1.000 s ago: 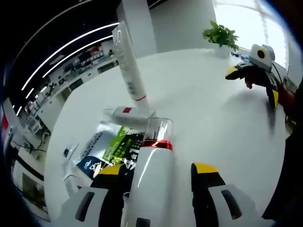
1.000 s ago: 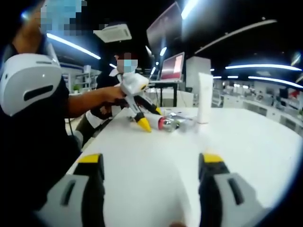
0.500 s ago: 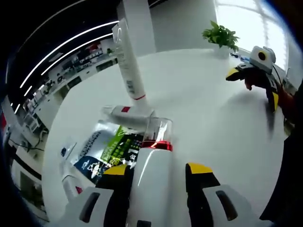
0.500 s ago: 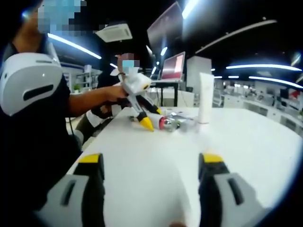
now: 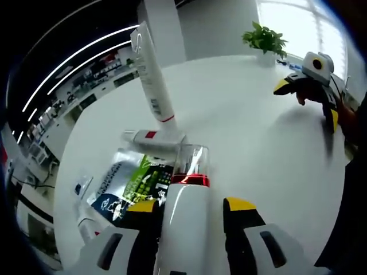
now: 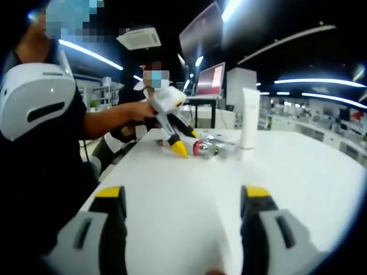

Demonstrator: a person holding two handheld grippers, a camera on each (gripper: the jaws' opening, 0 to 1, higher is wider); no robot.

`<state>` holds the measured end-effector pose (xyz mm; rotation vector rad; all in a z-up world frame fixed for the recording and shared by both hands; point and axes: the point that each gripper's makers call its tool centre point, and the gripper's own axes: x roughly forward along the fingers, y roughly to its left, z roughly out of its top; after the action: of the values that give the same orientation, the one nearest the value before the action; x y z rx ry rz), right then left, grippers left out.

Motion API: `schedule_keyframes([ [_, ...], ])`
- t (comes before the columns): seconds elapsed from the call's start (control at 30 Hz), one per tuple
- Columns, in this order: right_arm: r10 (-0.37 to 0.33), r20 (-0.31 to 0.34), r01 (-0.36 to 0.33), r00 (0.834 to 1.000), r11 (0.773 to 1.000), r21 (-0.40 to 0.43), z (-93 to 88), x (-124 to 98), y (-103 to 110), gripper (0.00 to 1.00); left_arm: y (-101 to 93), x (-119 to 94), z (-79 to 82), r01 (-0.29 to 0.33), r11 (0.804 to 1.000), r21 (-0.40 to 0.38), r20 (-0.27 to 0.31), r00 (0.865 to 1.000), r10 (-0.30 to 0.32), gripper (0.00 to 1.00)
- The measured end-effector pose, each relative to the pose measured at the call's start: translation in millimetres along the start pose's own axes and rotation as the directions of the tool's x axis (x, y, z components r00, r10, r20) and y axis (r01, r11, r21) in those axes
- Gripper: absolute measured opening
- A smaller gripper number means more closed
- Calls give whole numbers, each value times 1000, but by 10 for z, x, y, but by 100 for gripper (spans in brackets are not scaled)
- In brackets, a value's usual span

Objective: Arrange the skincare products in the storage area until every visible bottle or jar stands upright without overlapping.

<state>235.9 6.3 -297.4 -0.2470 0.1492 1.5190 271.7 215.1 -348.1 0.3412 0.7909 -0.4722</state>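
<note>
A white bottle (image 5: 186, 229) with a red band and a clear cap (image 5: 190, 161) lies between the jaws of my left gripper (image 5: 190, 205), which is shut on its body. A tall white tube (image 5: 152, 74) stands upright just beyond it, and a small white tube (image 5: 150, 139) lies flat at its foot. In the right gripper view the left gripper (image 6: 186, 142) holds the bottle (image 6: 202, 149) low over the table, beside the tall tube (image 6: 248, 126). My right gripper (image 6: 183, 192) is open over bare table, far from the products, and appears as the right gripper (image 5: 307, 102) in the left gripper view.
Green and blue sachets (image 5: 135, 182) lie flat to the left of the bottle, with small white items (image 5: 85, 184) beyond them near the table edge. A potted plant (image 5: 265, 39) stands at the far side. A person's arm (image 6: 109, 120) reaches in from the left.
My left gripper's jaws have drawn in closer around the white bottle, and that gripper has shifted slightly. The right gripper has stayed still and open.
</note>
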Motion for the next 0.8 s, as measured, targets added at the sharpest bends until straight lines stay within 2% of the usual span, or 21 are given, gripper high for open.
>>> schedule_keyframes([
  [0.8,9,-13,-9,1000,1000,-7,-21,14,31,82,24,-8,-6,-17,1000,13,-14,1000,17,33],
])
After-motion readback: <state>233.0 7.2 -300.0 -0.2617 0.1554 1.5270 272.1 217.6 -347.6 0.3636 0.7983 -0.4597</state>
